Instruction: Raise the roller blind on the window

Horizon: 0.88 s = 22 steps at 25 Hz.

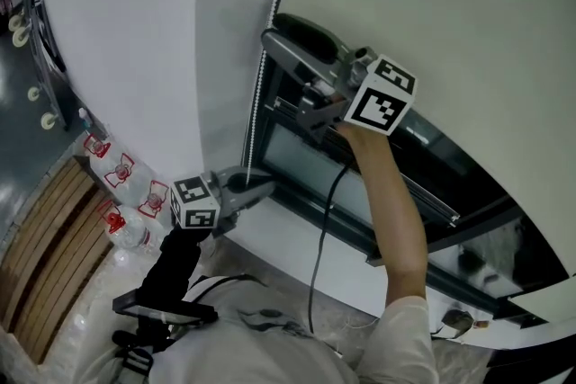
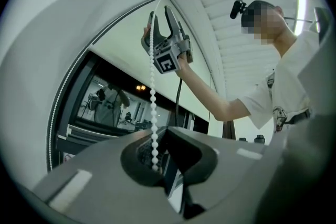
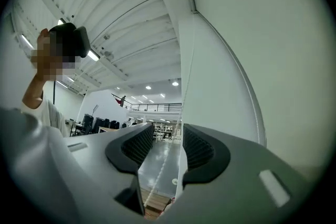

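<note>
Your left hand-held gripper sits low by the window with its jaws pinched together on the bead chain. That keeps the chain taut and, I judge, stops the roller blind from slipping back down. Your right hand-held gripper is high beside the blind's edge, its jaws spread wide with the chain running through the gap and neither pad pressing it, which looks like the setup for a fresh grip higher up. The blind covers the upper window, with dark glass bare below it.
</note>
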Motion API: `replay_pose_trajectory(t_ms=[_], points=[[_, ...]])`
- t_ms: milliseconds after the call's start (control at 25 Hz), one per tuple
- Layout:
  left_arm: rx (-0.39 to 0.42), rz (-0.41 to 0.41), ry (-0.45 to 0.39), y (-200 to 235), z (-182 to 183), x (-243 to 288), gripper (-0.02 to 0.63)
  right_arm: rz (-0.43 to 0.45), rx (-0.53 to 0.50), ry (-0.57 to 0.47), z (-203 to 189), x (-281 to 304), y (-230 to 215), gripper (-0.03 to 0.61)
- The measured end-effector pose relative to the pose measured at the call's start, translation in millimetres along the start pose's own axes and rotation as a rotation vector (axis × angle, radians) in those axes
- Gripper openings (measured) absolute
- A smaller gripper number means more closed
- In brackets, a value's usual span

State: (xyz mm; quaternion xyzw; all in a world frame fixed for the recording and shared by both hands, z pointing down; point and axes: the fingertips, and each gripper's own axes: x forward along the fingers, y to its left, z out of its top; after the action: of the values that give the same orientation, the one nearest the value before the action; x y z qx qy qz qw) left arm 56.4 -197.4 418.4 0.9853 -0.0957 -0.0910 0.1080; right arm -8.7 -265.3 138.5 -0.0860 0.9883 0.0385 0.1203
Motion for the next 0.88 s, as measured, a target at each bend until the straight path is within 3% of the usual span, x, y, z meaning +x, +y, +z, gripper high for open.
replay_pose_trajectory(t_ms=[360, 600, 680, 880], points=[[0.005, -0.010, 0.001, -1, -1, 2, -0.002, 0.025, -0.078, -0.020, 46, 27, -1, 0.140], [-0.002, -0.007, 0.003, -1, -2, 2, -0.002, 0.006, -0.089, -0.055, 63, 27, -4, 0.074], [-0.004, -0.006, 0.003, -1, -3, 1, -0.002, 0.006, -0.078, -0.063, 65, 24, -3, 0.021], [-0.009, -0.009, 0.005, -2, -6, 1, -0.002, 0.058, 0.027, -0.025, 62, 21, 3, 0.015]])
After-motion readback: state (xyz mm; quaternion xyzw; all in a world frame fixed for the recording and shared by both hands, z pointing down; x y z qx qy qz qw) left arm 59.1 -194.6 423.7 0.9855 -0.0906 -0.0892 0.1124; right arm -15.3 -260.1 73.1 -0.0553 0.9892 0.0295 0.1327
